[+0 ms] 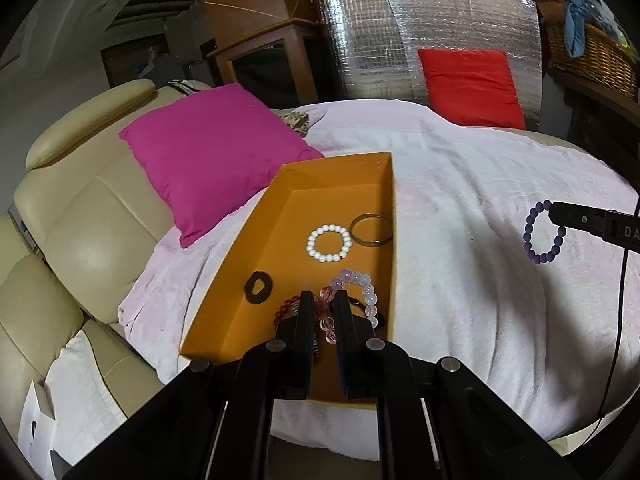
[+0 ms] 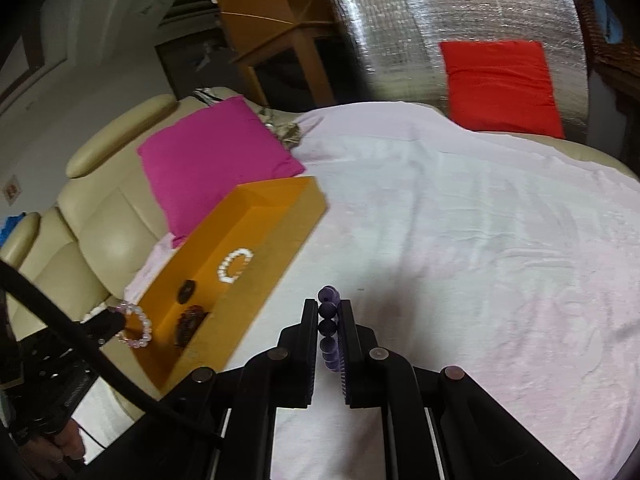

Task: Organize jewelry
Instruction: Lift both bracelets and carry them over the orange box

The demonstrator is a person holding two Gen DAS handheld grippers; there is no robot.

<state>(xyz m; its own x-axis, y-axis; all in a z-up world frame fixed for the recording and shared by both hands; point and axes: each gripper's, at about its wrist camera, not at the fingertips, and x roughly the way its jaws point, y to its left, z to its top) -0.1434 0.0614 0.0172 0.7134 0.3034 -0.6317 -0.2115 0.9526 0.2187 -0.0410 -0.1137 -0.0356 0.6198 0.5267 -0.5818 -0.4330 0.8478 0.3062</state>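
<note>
An open orange box (image 1: 336,160) lies on a pale pink blanket (image 1: 480,280). In it are a white pearl bracelet (image 1: 330,244), a metal bangle (image 1: 371,230), a black ring-shaped band (image 1: 258,286) and a red bead bracelet (image 1: 284,308). My left gripper (image 1: 324,300) is shut on a pink and clear bead bracelet (image 1: 362,280), which hangs over the box's near end. To the right, over the blanket, my right gripper (image 2: 328,306) is shut on a purple bead bracelet (image 2: 329,293). The left wrist view shows this same purple loop (image 1: 544,232) dangling from the right gripper (image 1: 556,214).
A magenta pillow (image 1: 216,152) leans on the cream leather sofa (image 1: 80,220) left of the box. A red cushion (image 1: 472,84) rests against a silver foil panel (image 1: 400,32) at the back. A wicker basket (image 1: 592,56) stands at the far right. A cable (image 2: 80,344) crosses the lower left.
</note>
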